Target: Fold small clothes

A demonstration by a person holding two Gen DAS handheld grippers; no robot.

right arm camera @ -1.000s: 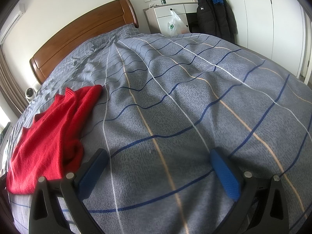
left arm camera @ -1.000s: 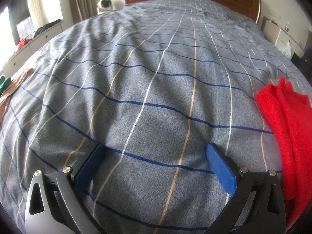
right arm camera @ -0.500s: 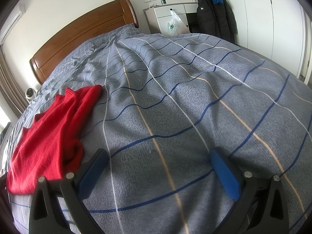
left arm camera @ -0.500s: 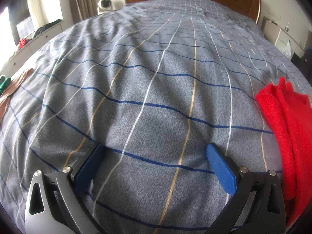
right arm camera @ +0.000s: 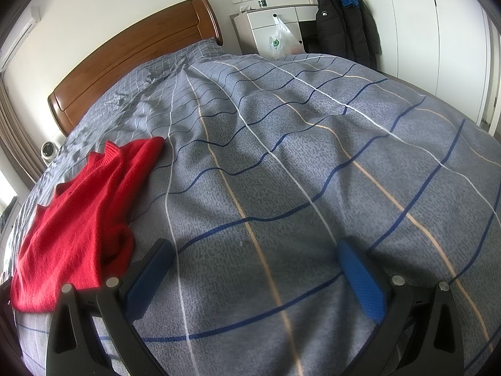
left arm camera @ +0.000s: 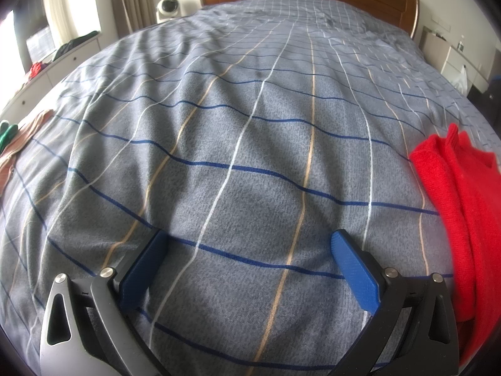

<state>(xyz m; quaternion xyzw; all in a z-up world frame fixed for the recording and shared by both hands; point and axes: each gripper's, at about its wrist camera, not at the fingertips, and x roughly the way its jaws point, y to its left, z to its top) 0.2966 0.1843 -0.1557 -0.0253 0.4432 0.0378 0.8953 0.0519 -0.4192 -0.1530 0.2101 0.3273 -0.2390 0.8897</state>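
Note:
A red knit sweater (right arm camera: 84,216) lies loosely folded on the grey checked bedspread (right arm camera: 281,163). In the right wrist view it is at the left, just beyond my right gripper's left finger. In the left wrist view the sweater (left arm camera: 460,206) lies at the right edge. My left gripper (left arm camera: 249,250) is open and empty, low over bare bedspread (left arm camera: 238,144), left of the sweater. My right gripper (right arm camera: 253,260) is open and empty, low over bare bedspread, right of the sweater.
A wooden headboard (right arm camera: 134,59) stands at the far end. A white dresser (right arm camera: 272,28) and a dark jacket (right arm camera: 341,22) are beyond the right side. Tan and green clothes (left arm camera: 15,144) lie at the bed's left edge, next to a white cabinet (left arm camera: 47,72).

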